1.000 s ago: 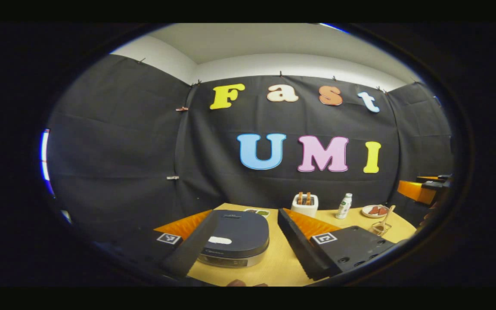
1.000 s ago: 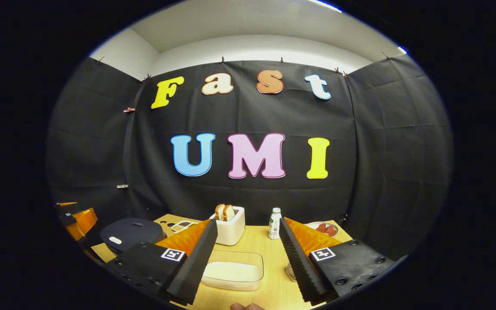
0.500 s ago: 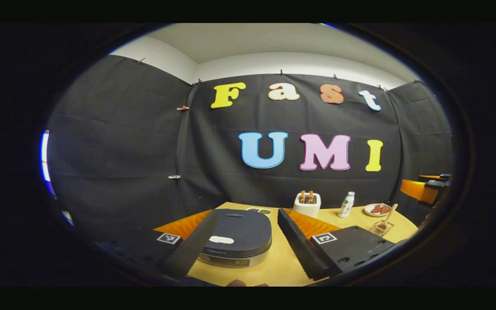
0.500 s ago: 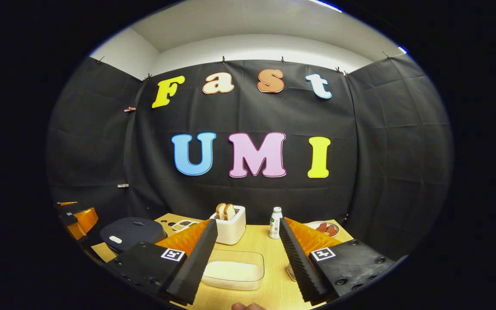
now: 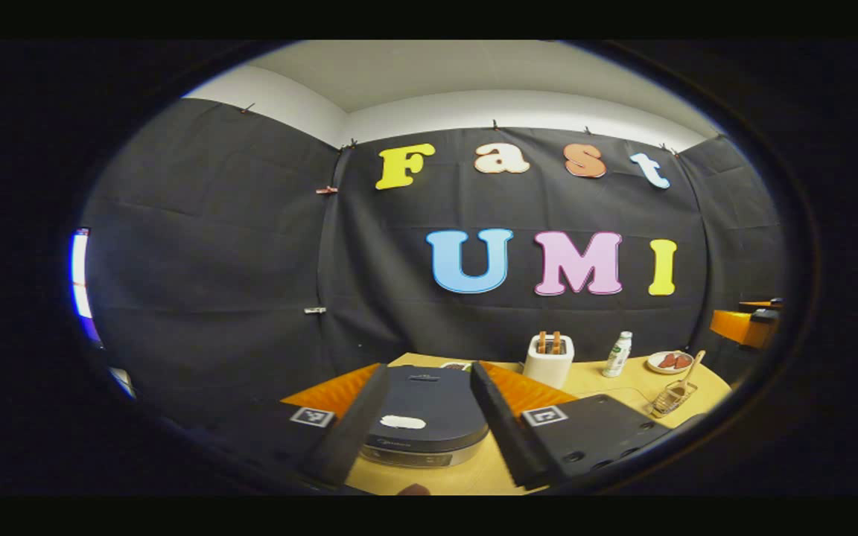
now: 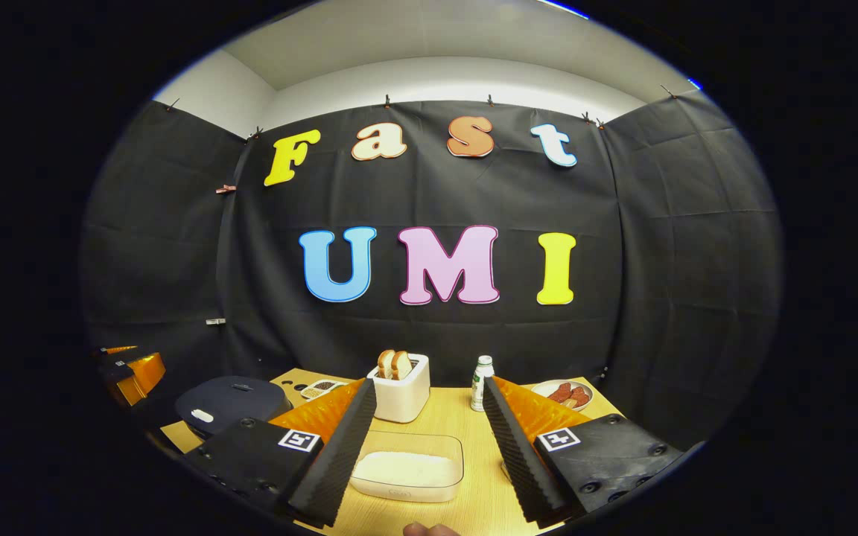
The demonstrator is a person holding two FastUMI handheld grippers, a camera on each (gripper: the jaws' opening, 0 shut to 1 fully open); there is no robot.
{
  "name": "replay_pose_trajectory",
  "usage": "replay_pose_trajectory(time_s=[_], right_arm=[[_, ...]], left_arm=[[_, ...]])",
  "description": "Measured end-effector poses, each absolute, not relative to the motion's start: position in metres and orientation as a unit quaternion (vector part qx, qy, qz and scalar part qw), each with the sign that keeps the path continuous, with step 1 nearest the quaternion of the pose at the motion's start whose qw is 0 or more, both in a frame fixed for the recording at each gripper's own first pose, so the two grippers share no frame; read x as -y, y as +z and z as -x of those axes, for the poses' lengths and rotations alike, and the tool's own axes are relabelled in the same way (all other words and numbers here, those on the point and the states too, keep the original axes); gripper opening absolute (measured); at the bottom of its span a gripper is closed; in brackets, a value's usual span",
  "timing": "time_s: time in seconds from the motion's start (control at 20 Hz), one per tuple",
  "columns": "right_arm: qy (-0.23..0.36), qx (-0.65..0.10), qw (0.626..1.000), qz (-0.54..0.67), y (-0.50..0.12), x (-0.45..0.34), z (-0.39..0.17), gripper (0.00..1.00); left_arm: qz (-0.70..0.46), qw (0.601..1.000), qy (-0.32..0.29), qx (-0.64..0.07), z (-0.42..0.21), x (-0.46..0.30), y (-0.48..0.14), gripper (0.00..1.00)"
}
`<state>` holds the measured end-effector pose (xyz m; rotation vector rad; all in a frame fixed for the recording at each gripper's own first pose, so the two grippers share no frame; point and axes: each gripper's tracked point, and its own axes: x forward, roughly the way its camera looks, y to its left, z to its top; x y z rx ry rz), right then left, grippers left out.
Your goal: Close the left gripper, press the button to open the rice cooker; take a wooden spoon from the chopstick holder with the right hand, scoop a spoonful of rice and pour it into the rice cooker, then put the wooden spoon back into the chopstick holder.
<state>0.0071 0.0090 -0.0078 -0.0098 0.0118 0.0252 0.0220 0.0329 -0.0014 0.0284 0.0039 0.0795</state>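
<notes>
The dark-lidded rice cooker (image 5: 429,417) sits closed on the wooden table, its pale button (image 5: 403,422) facing me. My left gripper (image 5: 429,370) hangs just before and above it, open, with the lid framed between its fingers. Toward the right, a wire chopstick holder (image 5: 669,400) holds the wooden spoon (image 5: 691,366). My right gripper (image 6: 429,383) is open over a clear box of rice (image 6: 408,469). From there, the rice cooker (image 6: 232,402) lies to the left, with the left gripper (image 6: 129,370) beyond it.
At the back stand a white toaster (image 6: 399,387) with bread slices, a small bottle (image 6: 482,372) and a plate of food (image 6: 563,392). A small dish (image 6: 317,388) sits behind the cooker. The right gripper (image 5: 751,325) shows at the far right of the left gripper view.
The left gripper's fingers have drawn closer together, and it has swung so that the cooker sits centred between them. The right gripper has barely shifted.
</notes>
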Motion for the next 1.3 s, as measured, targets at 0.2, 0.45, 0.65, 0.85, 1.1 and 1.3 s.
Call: replay_pose_trajectory(time_s=[0.2,0.45,0.65,0.85,1.1,1.3], right_arm=[[0.014,-0.010,1.000,0.006,-0.012,-0.013,-0.013,0.90],[0.016,-0.008,1.000,0.009,-0.012,-0.019,-0.019,0.90],[0.019,-0.009,1.000,0.011,-0.014,-0.026,-0.025,0.90],[0.023,-0.011,1.000,0.015,-0.018,-0.033,-0.031,0.90],[0.024,-0.009,1.000,0.014,-0.012,-0.039,-0.032,0.90],[0.020,-0.022,0.999,0.012,-0.022,-0.039,-0.038,0.90]], left_arm=[[-0.006,0.999,0.049,-0.020,-0.032,-0.044,-0.011,0.57],[-0.001,0.997,0.058,-0.047,-0.046,-0.057,-0.029,0.30],[0.005,0.995,0.038,-0.089,-0.061,-0.058,-0.054,0.17],[0.008,0.993,0.021,-0.115,-0.080,-0.060,-0.072,0.12],[-0.001,0.989,0.016,-0.149,-0.100,-0.066,-0.096,0.05],[0.014,0.982,0.002,-0.189,-0.106,-0.065,-0.122,0.09]])
